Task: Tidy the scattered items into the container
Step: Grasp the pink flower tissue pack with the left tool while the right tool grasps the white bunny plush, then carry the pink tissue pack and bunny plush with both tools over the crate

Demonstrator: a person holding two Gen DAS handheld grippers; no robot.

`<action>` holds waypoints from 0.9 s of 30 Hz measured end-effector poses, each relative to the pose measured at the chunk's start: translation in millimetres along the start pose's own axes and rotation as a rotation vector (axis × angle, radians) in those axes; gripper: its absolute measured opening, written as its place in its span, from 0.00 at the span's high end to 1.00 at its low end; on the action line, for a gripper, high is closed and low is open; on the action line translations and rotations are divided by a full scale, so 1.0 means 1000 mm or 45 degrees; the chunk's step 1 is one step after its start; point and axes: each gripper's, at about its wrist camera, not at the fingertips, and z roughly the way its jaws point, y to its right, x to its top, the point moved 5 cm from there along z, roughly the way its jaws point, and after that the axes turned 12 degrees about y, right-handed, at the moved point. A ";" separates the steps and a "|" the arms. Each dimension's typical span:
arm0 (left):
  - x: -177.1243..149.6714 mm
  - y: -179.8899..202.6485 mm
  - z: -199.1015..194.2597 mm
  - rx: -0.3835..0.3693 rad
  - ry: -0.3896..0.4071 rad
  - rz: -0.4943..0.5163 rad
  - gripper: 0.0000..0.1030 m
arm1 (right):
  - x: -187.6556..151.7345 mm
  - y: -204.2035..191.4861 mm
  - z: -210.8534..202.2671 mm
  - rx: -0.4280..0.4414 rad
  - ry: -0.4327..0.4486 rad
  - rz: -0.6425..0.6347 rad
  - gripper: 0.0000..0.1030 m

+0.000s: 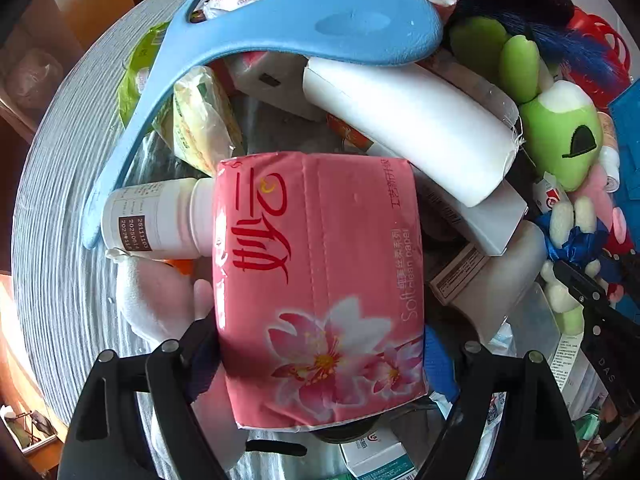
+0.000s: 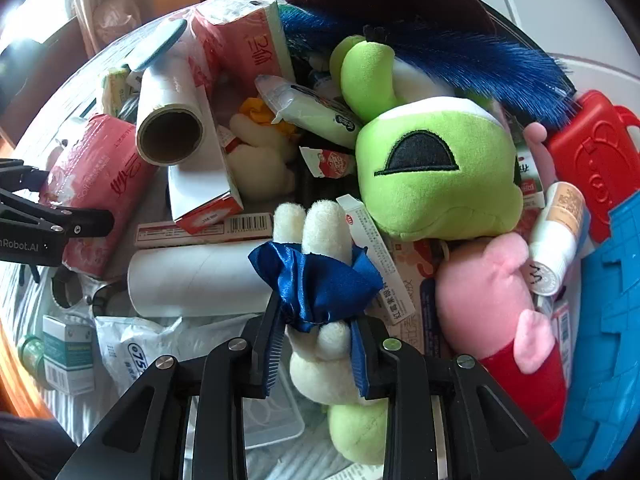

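My left gripper (image 1: 320, 344) is shut on a pink tissue pack (image 1: 320, 280) with a flower print, held above the grey woven container (image 1: 52, 200) full of items. The pack also shows in the right wrist view (image 2: 100, 184), with the left gripper (image 2: 60, 224) at its side. My right gripper (image 2: 318, 336) is shut on a small cream plush toy with a blue satin bow (image 2: 320, 284), held over the pile. The toy also shows at the right edge of the left wrist view (image 1: 572, 232).
The container holds a blue hanger (image 1: 280, 36), white rolls (image 1: 412, 128), a white bottle (image 1: 156, 220), a green plush (image 2: 436, 172), a pink plush (image 2: 492, 296), a blue feather (image 2: 460, 52), boxes and packets. A red toy (image 2: 596, 160) and blue tray (image 2: 612, 320) lie at right.
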 end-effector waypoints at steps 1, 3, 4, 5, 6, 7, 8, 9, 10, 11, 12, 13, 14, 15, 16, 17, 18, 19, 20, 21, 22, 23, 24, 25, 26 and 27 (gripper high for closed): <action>0.001 0.001 -0.002 -0.001 0.007 0.002 0.19 | -0.001 0.002 -0.003 0.010 0.005 0.027 0.74; 0.001 0.003 -0.008 -0.004 0.023 0.004 0.19 | -0.002 0.007 -0.011 0.023 0.017 0.080 0.74; 0.002 0.004 -0.011 -0.008 0.029 0.002 0.19 | -0.003 0.009 -0.015 0.027 0.024 0.099 0.74; 0.002 0.005 -0.014 -0.013 0.036 0.001 0.19 | -0.003 0.010 -0.021 0.027 0.034 0.111 0.74; 0.002 0.006 -0.017 -0.015 0.044 0.001 0.19 | -0.003 0.011 -0.028 0.027 0.046 0.117 0.74; 0.002 0.007 -0.020 -0.016 0.052 0.000 0.19 | -0.002 0.011 -0.034 0.026 0.060 0.122 0.74; 0.002 0.008 -0.024 -0.017 0.061 0.000 0.19 | -0.001 0.012 -0.042 0.025 0.076 0.128 0.74; 0.003 0.008 -0.028 -0.019 0.070 -0.001 0.19 | 0.001 0.013 -0.049 0.022 0.091 0.134 0.74; 0.003 0.009 -0.032 -0.021 0.077 -0.004 0.19 | 0.002 0.013 -0.056 0.015 0.106 0.140 0.74; 0.003 0.009 -0.035 -0.022 0.084 -0.006 0.19 | 0.007 0.010 -0.063 0.009 0.119 0.152 0.74; 0.003 0.009 -0.039 -0.023 0.090 -0.008 0.19 | 0.010 0.011 -0.069 0.004 0.130 0.162 0.74; 0.003 0.010 -0.043 -0.023 0.097 -0.009 0.19 | 0.012 0.012 -0.076 -0.003 0.143 0.168 0.74; 0.003 0.010 -0.047 -0.023 0.105 -0.008 0.19 | 0.017 0.012 -0.083 -0.002 0.159 0.175 0.74; 0.003 0.011 -0.051 -0.021 0.114 -0.004 0.19 | 0.018 0.012 -0.090 -0.001 0.177 0.181 0.74; 0.003 0.012 -0.056 -0.019 0.123 0.002 0.19 | 0.020 0.013 -0.099 -0.005 0.195 0.182 0.74; 0.005 0.015 -0.060 -0.015 0.133 0.009 0.19 | 0.022 0.015 -0.106 -0.008 0.208 0.182 0.74; 0.004 0.021 -0.063 -0.010 0.143 0.014 0.19 | 0.025 0.016 -0.111 -0.010 0.219 0.187 0.74; 0.003 0.020 -0.069 -0.003 0.153 0.019 0.19 | 0.027 0.018 -0.118 -0.015 0.229 0.191 0.74; 0.009 0.021 -0.076 0.004 0.162 0.023 0.19 | 0.030 0.021 -0.123 -0.022 0.238 0.195 0.74; 0.020 0.021 -0.080 0.007 0.168 0.026 0.19 | 0.032 0.022 -0.130 -0.028 0.245 0.201 0.74; 0.027 0.019 -0.083 0.007 0.174 0.027 0.19 | 0.032 0.024 -0.136 -0.032 0.250 0.211 0.74; 0.029 0.020 -0.086 0.008 0.183 0.030 0.19 | 0.032 0.026 -0.142 -0.036 0.257 0.222 0.74; 0.030 0.024 -0.092 0.009 0.195 0.036 0.19 | 0.032 0.027 -0.147 -0.041 0.263 0.229 0.74; 0.030 0.027 -0.098 0.009 0.207 0.043 0.19 | 0.031 0.029 -0.153 -0.046 0.267 0.235 0.74; 0.032 0.025 -0.105 0.007 0.220 0.050 0.19 | 0.030 0.030 -0.159 -0.050 0.272 0.241 0.74; 0.033 0.024 -0.112 0.008 0.235 0.060 0.19 | 0.030 0.032 -0.165 -0.057 0.276 0.248 0.74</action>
